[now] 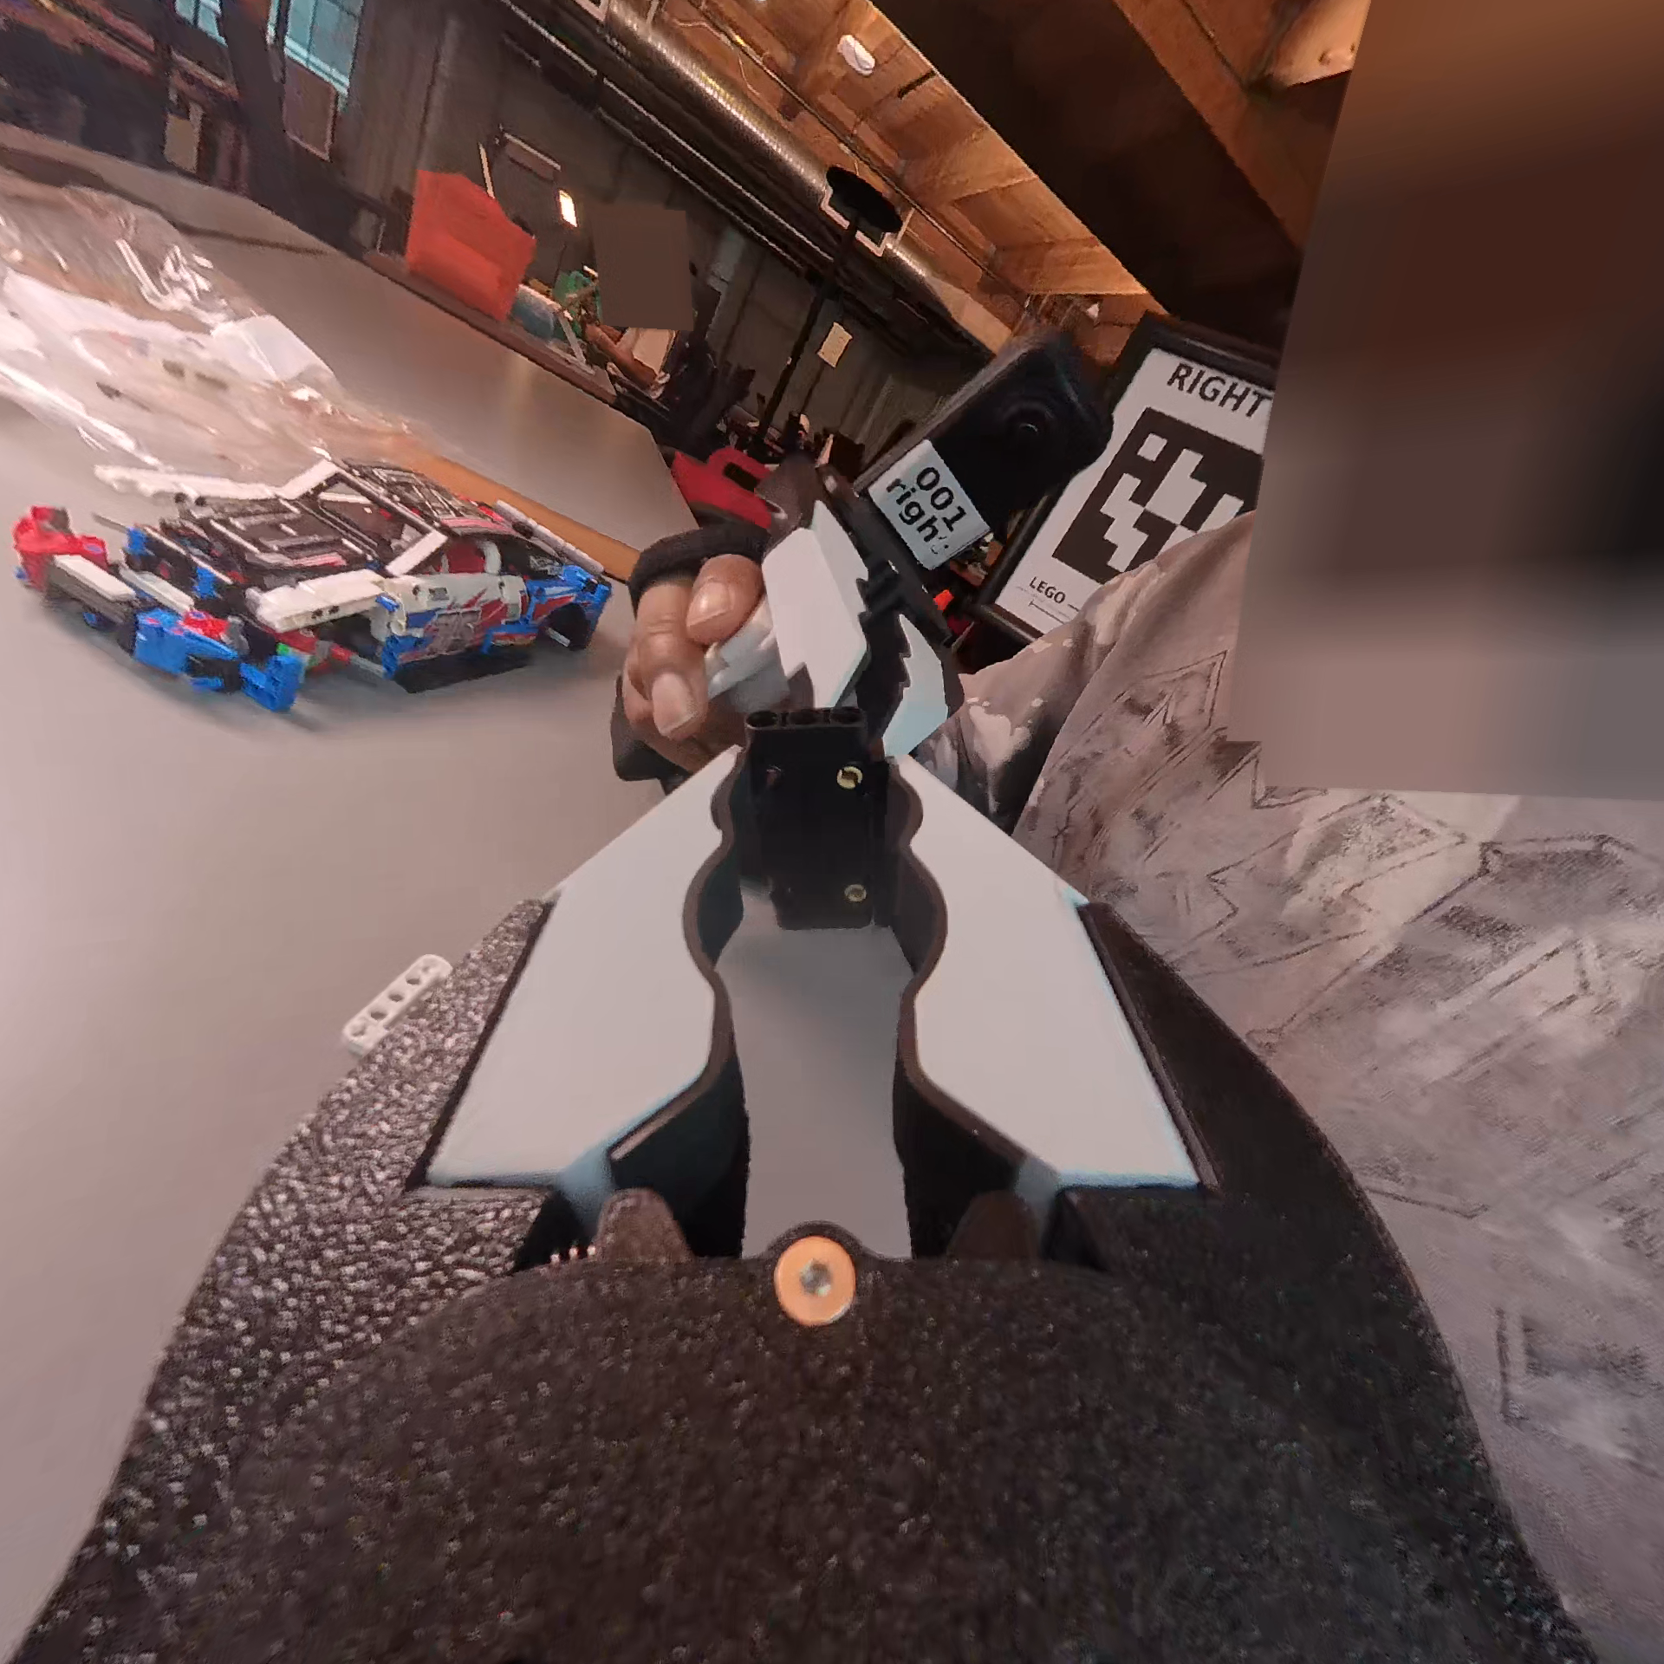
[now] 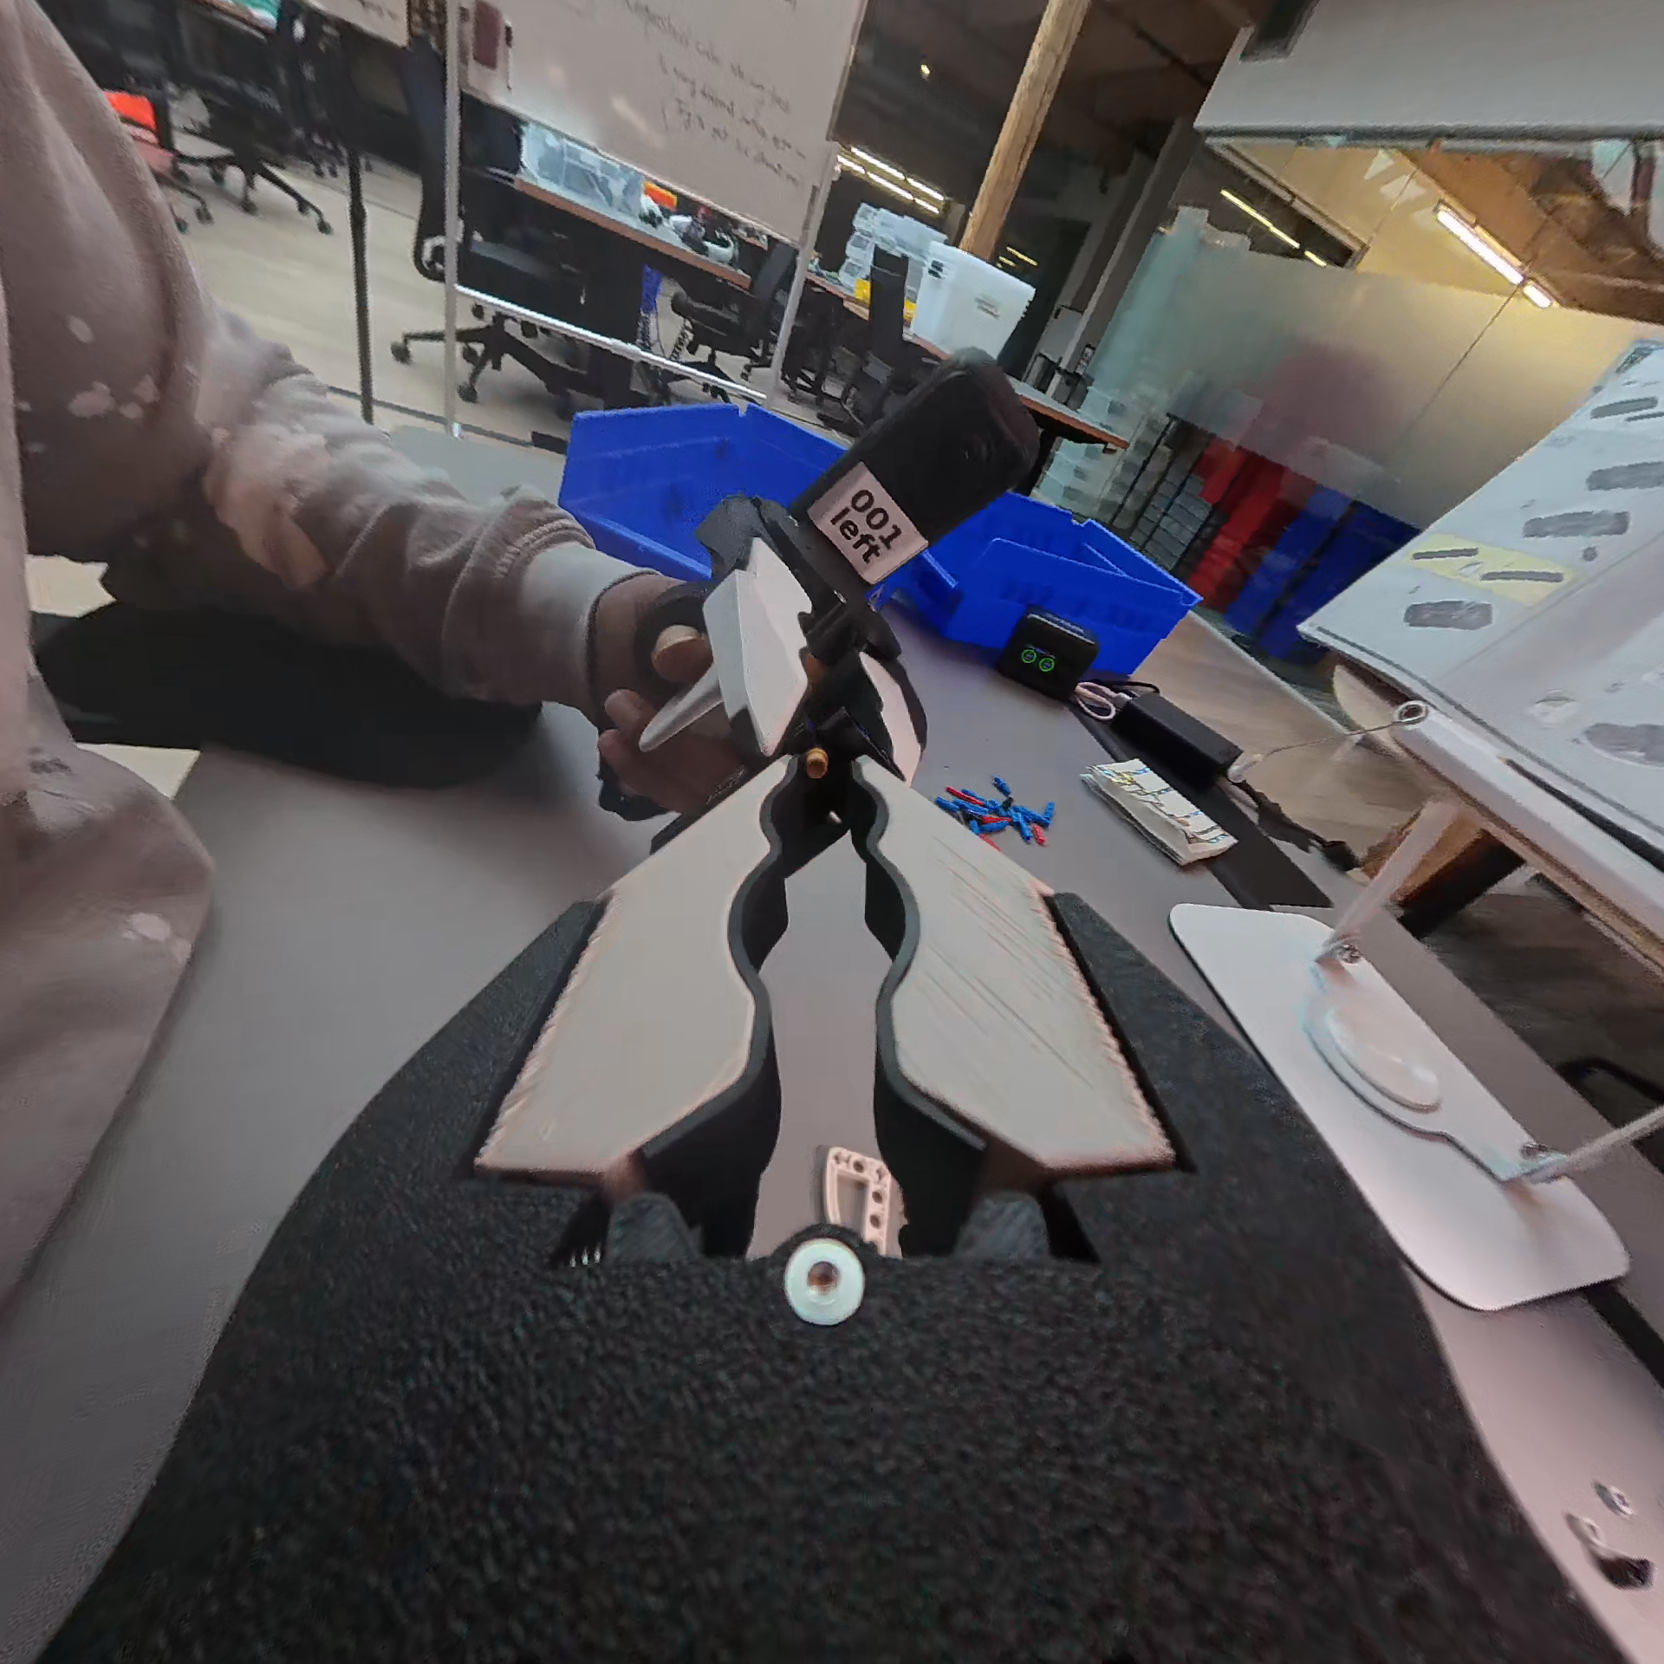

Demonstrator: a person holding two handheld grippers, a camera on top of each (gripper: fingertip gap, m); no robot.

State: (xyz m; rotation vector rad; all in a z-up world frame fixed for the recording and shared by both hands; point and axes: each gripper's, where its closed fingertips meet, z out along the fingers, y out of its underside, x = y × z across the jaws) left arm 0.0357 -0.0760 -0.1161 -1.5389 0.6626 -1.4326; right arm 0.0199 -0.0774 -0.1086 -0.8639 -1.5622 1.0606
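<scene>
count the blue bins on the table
2. One blue bin lies nearer the person's sleeve; a second blue bin sits right of it, behind a small black device. More could be hidden behind the black camera.

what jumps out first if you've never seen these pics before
The left hand-held gripper is clamped on a small black brick part, with the right hand-held gripper meeting it tip to tip above the grey table. To the left lies a half-built red, white and blue toy brick car; behind the tools sit blue bins and scattered small red and blue pins.
</scene>
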